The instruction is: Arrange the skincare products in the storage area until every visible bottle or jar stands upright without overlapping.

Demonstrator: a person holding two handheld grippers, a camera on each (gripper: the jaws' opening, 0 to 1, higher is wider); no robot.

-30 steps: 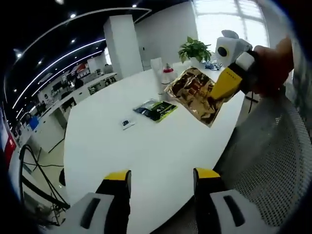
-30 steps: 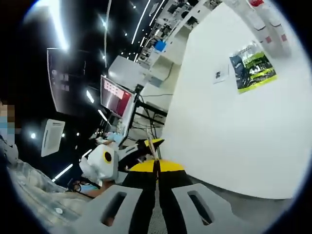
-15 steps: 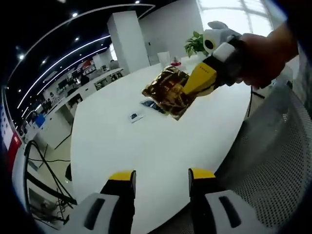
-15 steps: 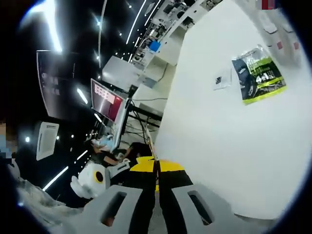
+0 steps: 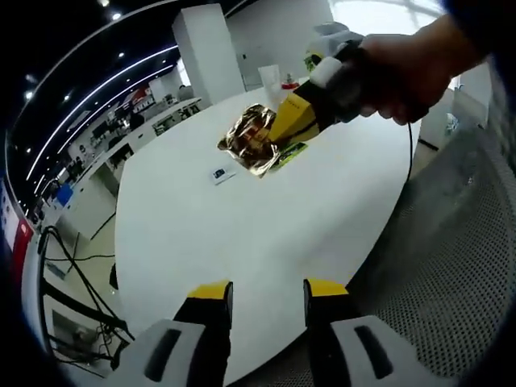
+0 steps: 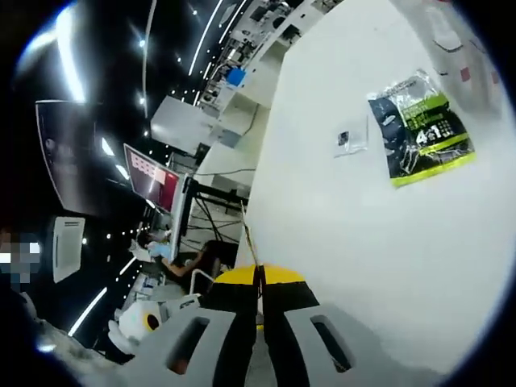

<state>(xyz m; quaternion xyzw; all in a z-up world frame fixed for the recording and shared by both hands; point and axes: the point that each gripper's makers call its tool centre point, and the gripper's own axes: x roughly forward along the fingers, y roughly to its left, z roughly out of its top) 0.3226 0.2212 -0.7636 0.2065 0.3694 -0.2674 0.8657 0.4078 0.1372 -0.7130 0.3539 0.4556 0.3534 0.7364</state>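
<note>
While the left gripper [image 5: 260,297] is idling with fingers spread, the right gripper [image 5: 284,129] is pinching a gold foil pouch [image 5: 249,143], now carried farther out over the white table [image 5: 266,218]. It is hanging above the green sachet [image 6: 419,127], beside a small card [image 6: 351,139].

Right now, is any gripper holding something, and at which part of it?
The right gripper is shut on the edge of a gold foil pouch, held above the white table. The left gripper is open and holds nothing.

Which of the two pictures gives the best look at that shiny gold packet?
The left gripper view: there the gold packet hangs over the white table, pinched in the right tongs. In the right gripper view just its thin edge sticks up between the shut jaws.
</note>
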